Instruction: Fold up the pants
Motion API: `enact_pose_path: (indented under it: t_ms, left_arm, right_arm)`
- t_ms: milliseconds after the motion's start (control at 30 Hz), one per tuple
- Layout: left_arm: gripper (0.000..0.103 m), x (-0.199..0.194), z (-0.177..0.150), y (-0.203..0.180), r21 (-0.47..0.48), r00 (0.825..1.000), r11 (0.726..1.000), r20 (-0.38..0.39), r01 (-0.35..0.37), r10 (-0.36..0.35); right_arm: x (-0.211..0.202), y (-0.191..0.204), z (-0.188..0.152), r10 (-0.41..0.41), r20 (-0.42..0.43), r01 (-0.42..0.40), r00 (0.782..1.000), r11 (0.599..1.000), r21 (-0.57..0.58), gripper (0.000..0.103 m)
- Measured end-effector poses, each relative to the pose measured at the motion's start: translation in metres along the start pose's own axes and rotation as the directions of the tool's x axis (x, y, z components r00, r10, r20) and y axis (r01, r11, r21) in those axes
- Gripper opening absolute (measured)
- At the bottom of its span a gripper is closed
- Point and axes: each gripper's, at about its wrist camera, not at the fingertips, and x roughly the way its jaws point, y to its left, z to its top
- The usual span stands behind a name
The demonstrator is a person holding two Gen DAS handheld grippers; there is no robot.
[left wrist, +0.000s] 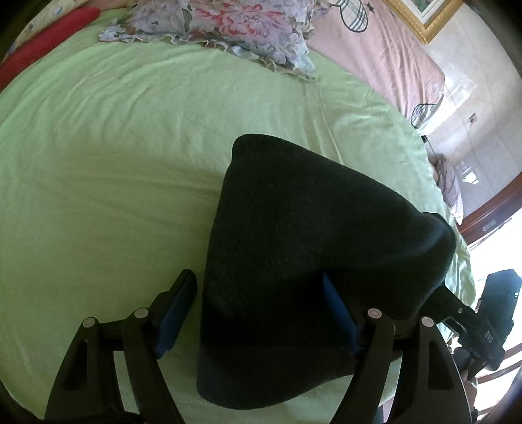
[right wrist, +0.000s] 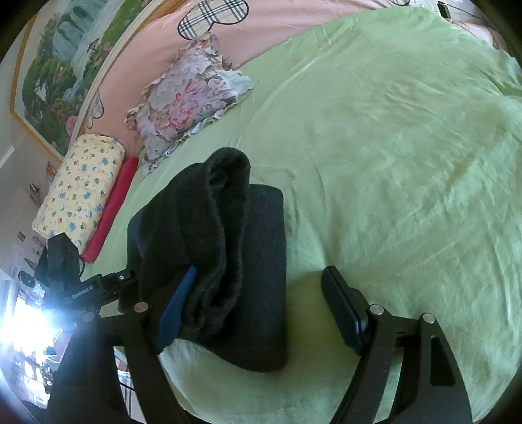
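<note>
The dark pants [left wrist: 310, 244] lie as a folded bundle on the green bed sheet [left wrist: 114, 163]. My left gripper [left wrist: 257, 277] is open around the bundle's near end. Its left pad [left wrist: 176, 313] stands clear of the cloth, while its right pad [left wrist: 339, 316] lies against the cloth. In the right wrist view the pants [right wrist: 261, 261] show a raised upper fold [right wrist: 208, 228] draped over the left finger [right wrist: 176, 306] of my right gripper [right wrist: 261, 270]. That gripper is open, and its right finger [right wrist: 342, 310] stands apart over bare sheet.
A flowered pillow [left wrist: 222, 29] lies at the far side of the bed by a pink cover [left wrist: 375, 49]. A yellow patterned pillow [right wrist: 81, 192] and a red roll [right wrist: 111, 208] sit at the bed's left edge. The other gripper shows at each view's margin [left wrist: 483, 332] [right wrist: 81, 287].
</note>
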Motion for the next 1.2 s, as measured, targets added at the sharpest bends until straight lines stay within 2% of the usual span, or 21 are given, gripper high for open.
enact_pose_path:
  t_ms: [200,367,433,533,633,833,1000,1200]
  left_arm:
    - [0.079,0.004,-0.001,-0.006,0.030,0.999,0.999,0.006,-0.035,0.035]
    - [0.067,0.004,-0.001,-0.012,0.057,0.999,0.998,0.014,-0.039,0.038]
    - [0.062,0.003,-0.002,-0.015,0.068,0.999,0.997,0.020,-0.047,0.046]
    - [0.055,0.000,-0.002,-0.016,0.071,0.998,0.996,0.029,-0.051,0.049]
    - [0.049,-0.004,-0.003,-0.017,0.077,0.998,0.995,0.041,-0.056,0.053]
    - [0.036,-0.018,-0.005,-0.016,0.078,0.998,0.996,0.061,-0.040,0.035]
    - [0.033,-0.032,-0.007,-0.014,0.064,0.997,0.998,0.082,-0.005,0.000]
    - [0.032,-0.053,-0.007,-0.011,0.058,0.993,0.998,0.120,0.000,-0.007]
  right_arm:
    - [0.002,0.002,-0.002,0.015,0.003,-0.015,1.000,1.000,-0.016,0.079]
    - [0.003,0.001,-0.001,0.029,0.001,-0.029,1.000,0.999,-0.016,0.078]
    - [0.003,0.001,-0.003,0.041,0.002,-0.041,0.999,0.999,-0.014,0.073]
    - [0.008,0.002,-0.004,0.109,-0.022,-0.109,0.994,0.994,0.004,0.059]
    - [0.009,0.010,-0.006,0.101,-0.024,-0.101,0.995,0.995,-0.015,0.059]
    - [0.004,0.018,-0.007,0.094,-0.007,-0.094,0.996,0.995,-0.027,0.050]
    - [-0.002,0.031,-0.006,0.077,0.005,-0.076,0.997,0.995,-0.066,0.046]
    - [-0.008,0.041,-0.004,0.100,0.009,-0.099,0.995,0.992,-0.077,0.045]
